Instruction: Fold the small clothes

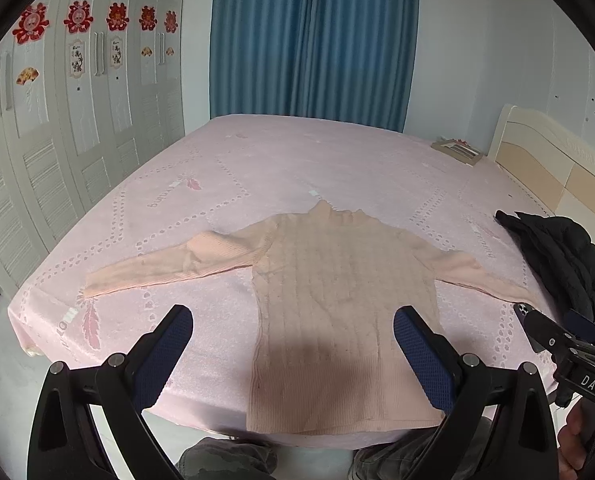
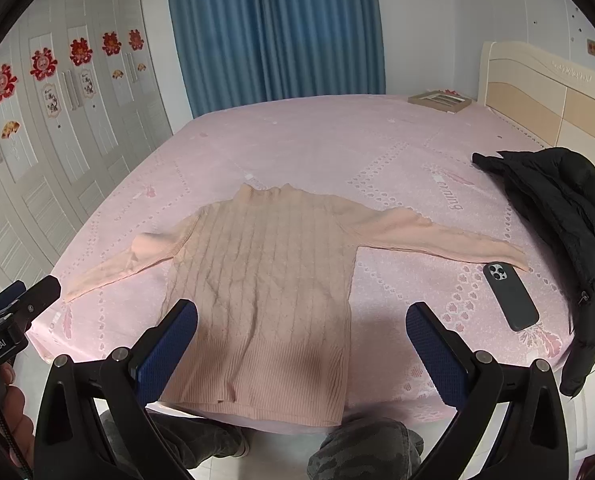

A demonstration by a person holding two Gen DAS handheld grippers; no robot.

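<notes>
— Where was the sweater when you looked?

— The peach cable-knit sweater [image 1: 329, 300] lay flat on the pink bedspread [image 1: 257, 168], collar toward the blue curtains [image 1: 313, 40], hem right at the near edge of the bed, both sleeves stretched out to the sides. It looked unfolded, no crease turned over anywhere.

— And the two grippers?

— The left gripper [image 1: 293, 330] hovered above the hem, jaws spread wide with nothing between them, blue pads [image 1: 165, 356] facing each other. The right gripper [image 2: 301, 326] was the same: jaws wide apart, holding nothing, poised over the lower right part of the sweater and the bare bedspread beside it (I couldn't tell whether either one brushed the fabric).

— Anything else on the bed?

— A dark phone [image 2: 509, 296] lay camera-side up just below the end of the right sleeve cuff, close to it. Beyond that, a black puffer jacket [image 2: 557, 216] was heaped at the right edge, partly hanging over the side. Far back, near the headboard [image 2: 537, 92], sat a flat picture frame [image 2: 439, 100]. White wardrobe doors [image 1: 57, 140] with red paper cutouts ran along the left wall
</notes>
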